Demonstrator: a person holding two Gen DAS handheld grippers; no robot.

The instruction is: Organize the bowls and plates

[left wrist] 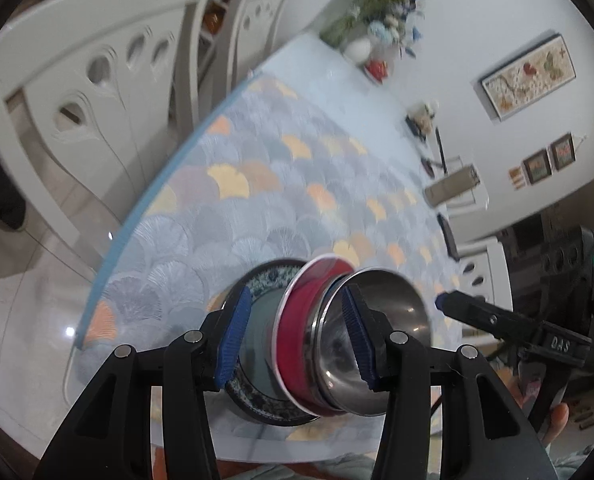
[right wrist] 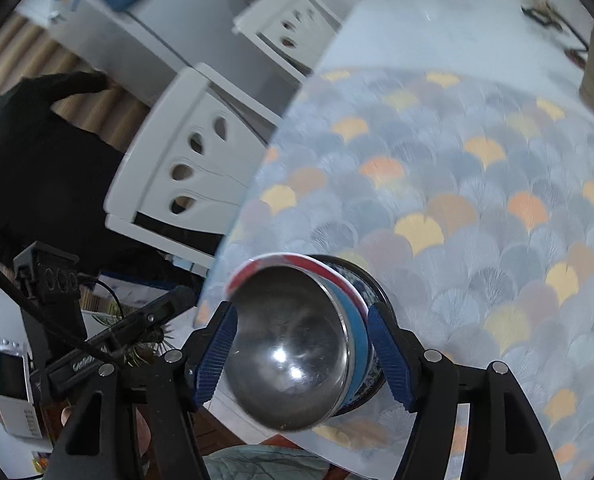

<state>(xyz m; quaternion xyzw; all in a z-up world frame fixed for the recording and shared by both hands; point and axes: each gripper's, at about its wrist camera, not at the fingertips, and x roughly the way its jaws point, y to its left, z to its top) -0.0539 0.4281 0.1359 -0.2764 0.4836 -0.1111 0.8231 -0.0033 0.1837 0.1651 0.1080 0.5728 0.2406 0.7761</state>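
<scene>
On the table sits a stack: a blue-and-white patterned plate [left wrist: 271, 277] at the bottom, a red bowl with a white rim [left wrist: 301, 320], a thin blue layer, and a steel bowl [left wrist: 389, 312] on top. My left gripper [left wrist: 297, 336] hovers over the stack, open, one pad above the plate's rim and the other above the steel bowl. In the right wrist view the steel bowl [right wrist: 289, 340] lies between the pads of my right gripper [right wrist: 303, 356], which stands open and does not press on it. The red rim [right wrist: 293, 257] and patterned plate [right wrist: 377, 282] show behind it.
The stack sits near the front edge of the glass-topped table with its fan-pattern cloth [left wrist: 257, 184]. White chairs [left wrist: 77, 80] stand along the table's left side. A vase of flowers [left wrist: 381, 12] and small items [left wrist: 453, 188] are at the far end.
</scene>
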